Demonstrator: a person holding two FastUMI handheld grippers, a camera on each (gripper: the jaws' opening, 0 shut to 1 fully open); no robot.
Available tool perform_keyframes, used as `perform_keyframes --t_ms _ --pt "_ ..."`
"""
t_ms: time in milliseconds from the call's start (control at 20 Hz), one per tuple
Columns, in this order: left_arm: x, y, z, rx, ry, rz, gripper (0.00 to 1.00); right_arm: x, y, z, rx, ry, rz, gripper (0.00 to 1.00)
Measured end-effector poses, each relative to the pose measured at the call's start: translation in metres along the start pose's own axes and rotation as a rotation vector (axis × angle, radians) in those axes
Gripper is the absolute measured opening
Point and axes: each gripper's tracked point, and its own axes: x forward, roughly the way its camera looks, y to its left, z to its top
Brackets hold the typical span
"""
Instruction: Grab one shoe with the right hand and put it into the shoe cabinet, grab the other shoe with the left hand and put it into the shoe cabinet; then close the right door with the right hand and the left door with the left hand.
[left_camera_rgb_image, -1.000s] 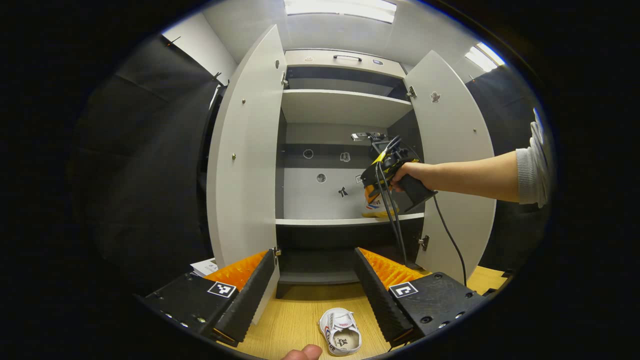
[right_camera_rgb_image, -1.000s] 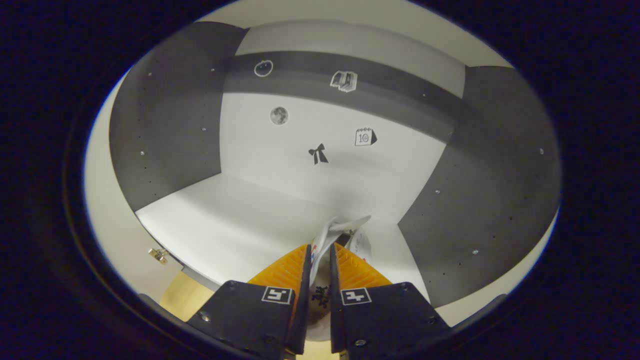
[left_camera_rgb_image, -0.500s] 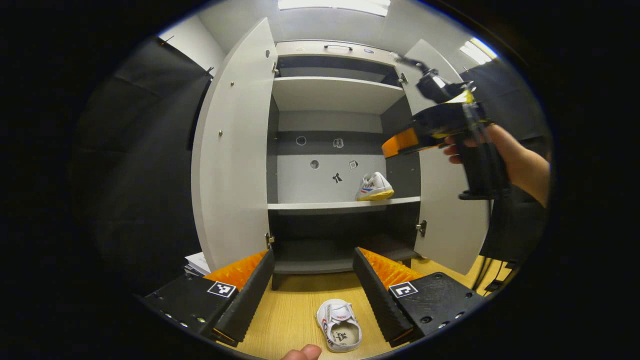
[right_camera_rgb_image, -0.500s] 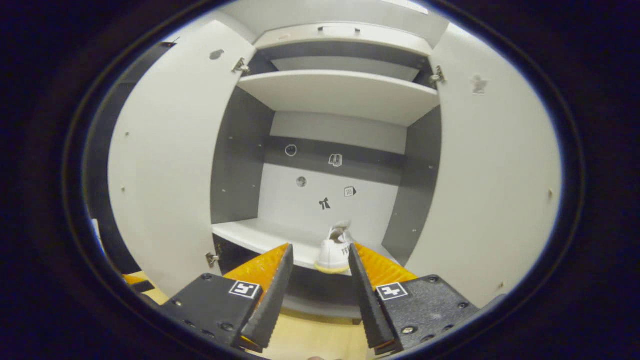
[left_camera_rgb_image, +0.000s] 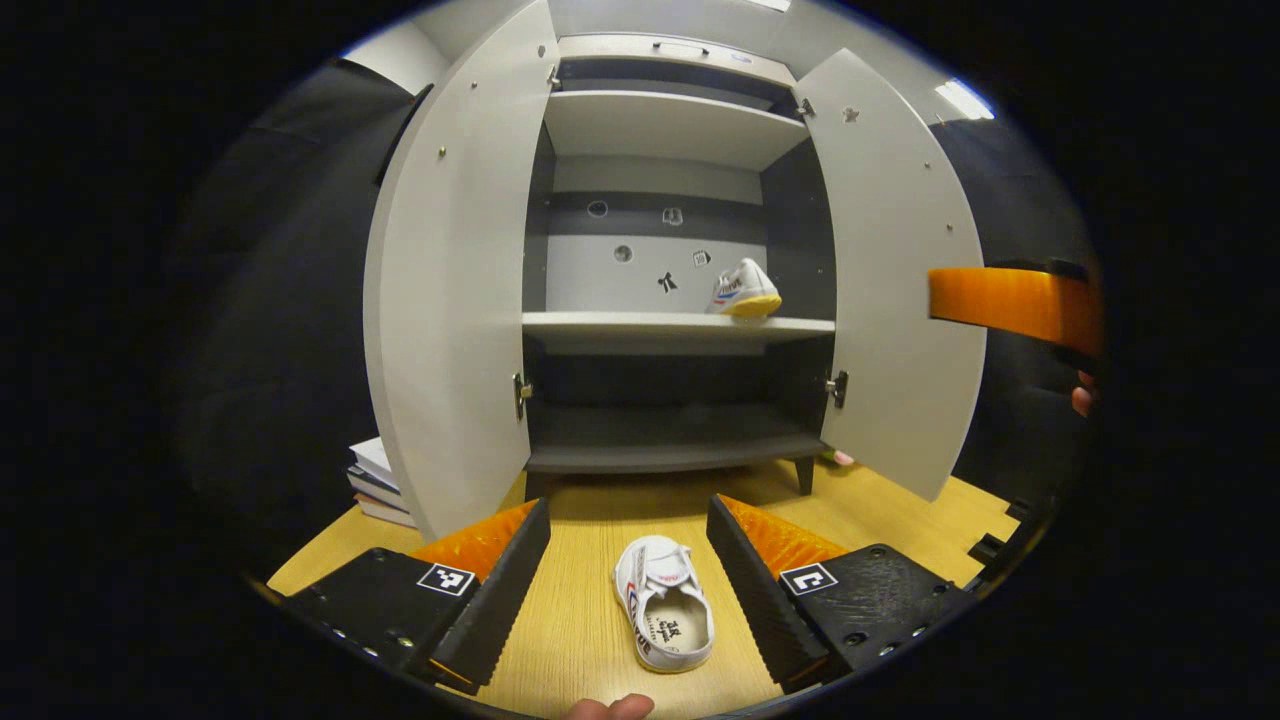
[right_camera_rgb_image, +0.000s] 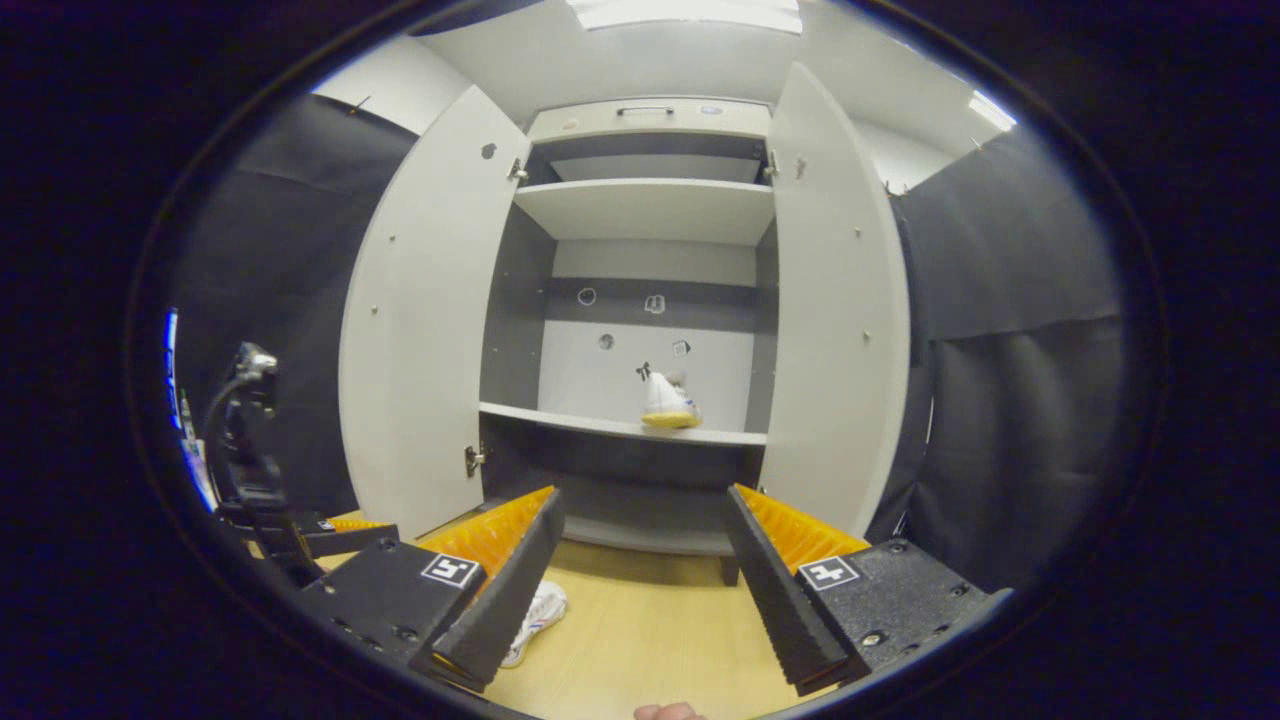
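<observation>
A white shoe (left_camera_rgb_image: 663, 617) is lying on the wooden floor (left_camera_rgb_image: 580, 640) between the spread fingers of the left tongs (left_camera_rgb_image: 628, 590), not yet touched. The other shoe (right_camera_rgb_image: 667, 401) is sitting ahead of the right tongs (right_camera_rgb_image: 640, 580) on the middle shelf (right_camera_rgb_image: 620, 427) of the shoe cabinet (right_camera_rgb_image: 645, 118); those tongs are also released and empty. The left-hand pickup seems to be in hand: lowering and clenching are called for next. Both doors are standing open. The floor shoe's heel is being partly cut off in the right gripper view.
</observation>
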Motion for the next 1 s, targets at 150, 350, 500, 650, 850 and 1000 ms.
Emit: perform_keyframes --t_ms 150,350,500,650,850,1000 --pt "0.009 0.003 -0.053 0.002 0.142 -0.007 0.95 -0.02 -0.012 -0.04 -0.023 0.098 -0.024 1.0" --pt "0.027 0.009 -0.104 -0.016 0.295 -0.029 0.95 -0.029 -0.035 -0.059 -0.025 0.145 -0.068 1.0" --pt "0.042 0.015 -0.125 -0.034 0.375 -0.02 0.95 -0.031 -0.049 -0.073 0.002 0.188 -0.088 1.0" --pt "0.063 0.017 -0.151 -0.026 0.457 -0.031 0.96 -0.031 -0.061 -0.083 0.027 0.219 -0.108 1.0" --pt "0.091 0.02 -0.157 -0.036 0.484 -0.023 0.96 -0.028 -0.069 -0.093 0.033 0.249 -0.125 1.0" --pt "0.108 0.024 -0.154 -0.028 0.46 -0.002 0.96 -0.025 -0.07 -0.098 0.033 0.265 -0.125 1.0"
